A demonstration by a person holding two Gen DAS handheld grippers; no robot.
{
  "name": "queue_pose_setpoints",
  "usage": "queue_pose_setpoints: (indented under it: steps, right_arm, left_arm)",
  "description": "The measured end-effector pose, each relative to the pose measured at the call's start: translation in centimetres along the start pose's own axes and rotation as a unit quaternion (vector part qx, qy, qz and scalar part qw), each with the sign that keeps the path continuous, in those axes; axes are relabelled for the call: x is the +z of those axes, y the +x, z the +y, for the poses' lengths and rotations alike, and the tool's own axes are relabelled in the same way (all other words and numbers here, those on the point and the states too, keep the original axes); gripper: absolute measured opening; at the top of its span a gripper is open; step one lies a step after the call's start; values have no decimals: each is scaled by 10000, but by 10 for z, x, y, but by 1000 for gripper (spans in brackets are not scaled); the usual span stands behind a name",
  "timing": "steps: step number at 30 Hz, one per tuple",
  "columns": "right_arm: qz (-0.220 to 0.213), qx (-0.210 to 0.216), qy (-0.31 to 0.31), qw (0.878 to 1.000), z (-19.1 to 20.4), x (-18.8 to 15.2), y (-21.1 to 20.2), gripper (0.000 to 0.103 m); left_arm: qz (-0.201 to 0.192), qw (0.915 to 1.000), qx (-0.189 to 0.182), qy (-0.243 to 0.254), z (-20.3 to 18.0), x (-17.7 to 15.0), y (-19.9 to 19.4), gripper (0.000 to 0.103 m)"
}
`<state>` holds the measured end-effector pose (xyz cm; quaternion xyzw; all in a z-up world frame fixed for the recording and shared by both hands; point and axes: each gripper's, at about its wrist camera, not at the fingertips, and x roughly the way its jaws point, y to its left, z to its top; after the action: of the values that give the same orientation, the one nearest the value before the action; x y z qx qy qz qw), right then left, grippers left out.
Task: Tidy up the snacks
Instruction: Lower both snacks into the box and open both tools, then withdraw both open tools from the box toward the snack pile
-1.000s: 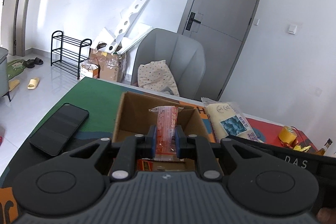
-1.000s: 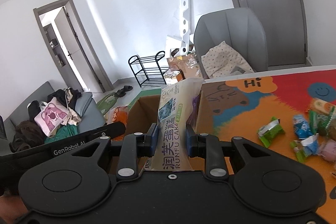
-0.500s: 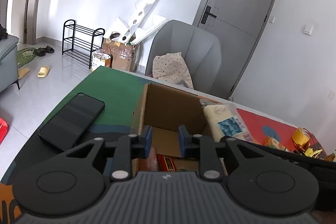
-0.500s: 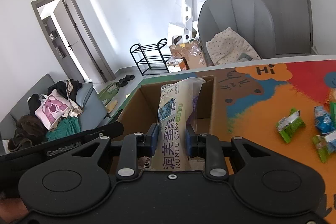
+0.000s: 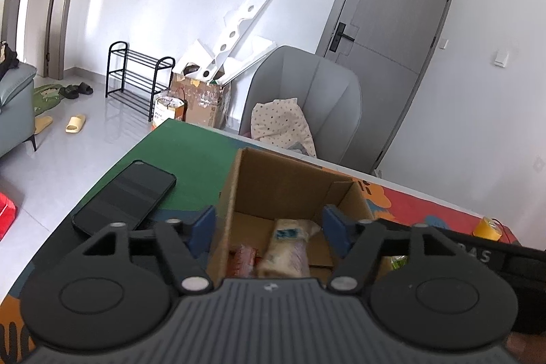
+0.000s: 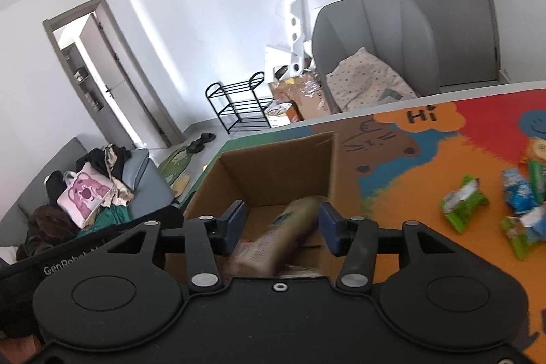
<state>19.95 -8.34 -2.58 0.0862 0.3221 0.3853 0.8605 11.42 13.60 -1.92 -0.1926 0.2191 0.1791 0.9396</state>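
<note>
Far left on our bench [image 5: 191,145], a black slab phone [image 5: 126,197] lies flat on the green part of the mat, well clear of the work; we judge it parked there only to stay out of the way.

Next, our left gripper [image 5: 269,229] hovers over the near edge of the open brown cardboard box [image 5: 290,179]. Its jaws are opening, already wide, with nothing gripped. Below them on the box floor lies a red-orange wrapped snack bar [image 5: 244,258], beside a pale cream cake packet [image 5: 286,248]. The box is the collecting point, so both hands meet above it.

Our right gripper [image 6: 281,227] points down into the same box [image 6: 279,173] from the other side. Its jaws are opening too, about half spread; the cake packet [image 6: 283,234] shows blurred between them, but the pads do not press on it, so we judge it is dropping in.

Right of the box, green and blue wrapped snacks [image 6: 491,207] sit loose on the orange mat, within easy reach for the next pickups.
</note>
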Motion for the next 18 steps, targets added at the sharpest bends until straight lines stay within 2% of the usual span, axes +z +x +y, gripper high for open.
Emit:
queue_pose_setpoints:
  steps: [6, 12, 18]
  right_arm:
    - [-85, -134, 7, 9999, -12, -4, -22, 67]
    - [-208, -290, 81, 9993, -31, -8, -44, 73]
    - [-364, -475, 173, 9981, -51, -13, -69, 77]
  left_arm:
    - [-27, 9999, -51, 106, -11, -5, -4, 84]
    - [13, 9998, -110, 145, -23, -12, -5, 86]
    - [74, 9991, -321, 276, -43, -22, -7, 87]
